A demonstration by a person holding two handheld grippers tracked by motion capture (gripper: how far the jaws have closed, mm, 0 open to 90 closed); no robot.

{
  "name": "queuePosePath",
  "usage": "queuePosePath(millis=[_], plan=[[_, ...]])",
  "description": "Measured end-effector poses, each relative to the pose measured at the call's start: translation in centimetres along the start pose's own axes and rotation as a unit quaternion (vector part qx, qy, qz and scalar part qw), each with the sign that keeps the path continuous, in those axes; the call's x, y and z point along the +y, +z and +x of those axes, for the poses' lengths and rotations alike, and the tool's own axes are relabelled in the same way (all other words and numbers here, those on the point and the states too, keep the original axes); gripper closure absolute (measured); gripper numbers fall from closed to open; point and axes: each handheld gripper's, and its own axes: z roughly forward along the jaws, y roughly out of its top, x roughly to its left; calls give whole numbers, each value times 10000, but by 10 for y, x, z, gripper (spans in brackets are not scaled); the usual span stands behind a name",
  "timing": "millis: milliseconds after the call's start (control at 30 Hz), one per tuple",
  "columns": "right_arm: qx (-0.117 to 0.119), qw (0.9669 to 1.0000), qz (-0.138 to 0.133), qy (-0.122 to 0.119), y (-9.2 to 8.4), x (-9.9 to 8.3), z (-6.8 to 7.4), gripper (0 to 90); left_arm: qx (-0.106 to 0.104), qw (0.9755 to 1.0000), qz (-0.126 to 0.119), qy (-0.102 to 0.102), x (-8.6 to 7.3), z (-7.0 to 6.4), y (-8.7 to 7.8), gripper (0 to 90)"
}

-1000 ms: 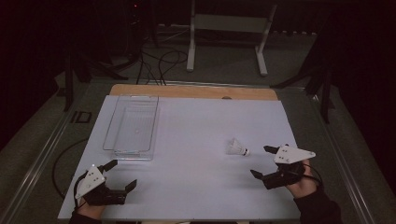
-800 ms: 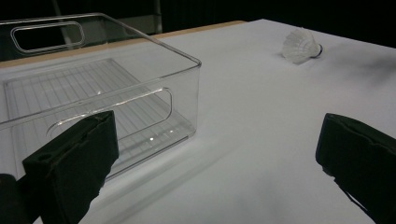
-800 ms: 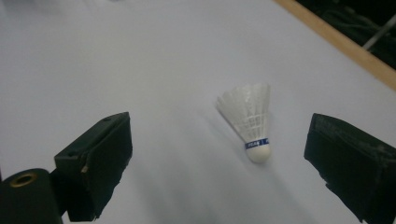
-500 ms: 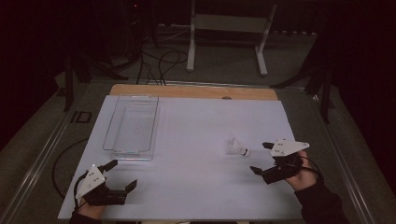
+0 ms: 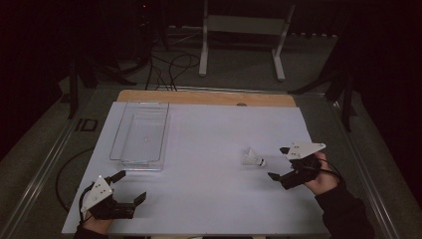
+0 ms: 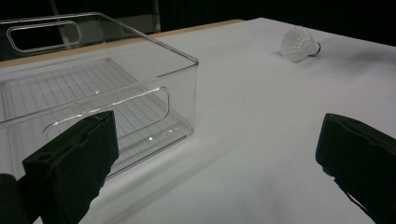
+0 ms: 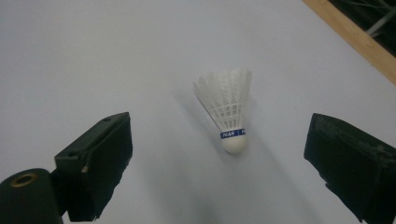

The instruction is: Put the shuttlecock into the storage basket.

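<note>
Both jaws of the right gripper (image 5: pixel 278 163) stand wide apart, empty, with the white shuttlecock (image 5: pixel 253 158) lying on the table (image 5: pixel 209 149) just beyond them. Near the clear bin (image 5: pixel 142 134), the left gripper (image 5: pixel 130 185) also gapes, holding nothing.

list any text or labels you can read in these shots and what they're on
Shuttlecock, blue band above the cork, right gripper view: white lettering, too small and blurred to read with any certainty.
Clear plastic bin: no text visible.
Left gripper and right gripper: no readable markings.
White table: no text.
</note>
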Motion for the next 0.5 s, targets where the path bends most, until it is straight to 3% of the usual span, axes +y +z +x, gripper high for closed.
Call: queuePosePath(millis=[500], plan=[[208, 9983, 529, 130, 11, 9, -19, 81, -23, 10000, 19, -7, 0, 0, 0, 1]])
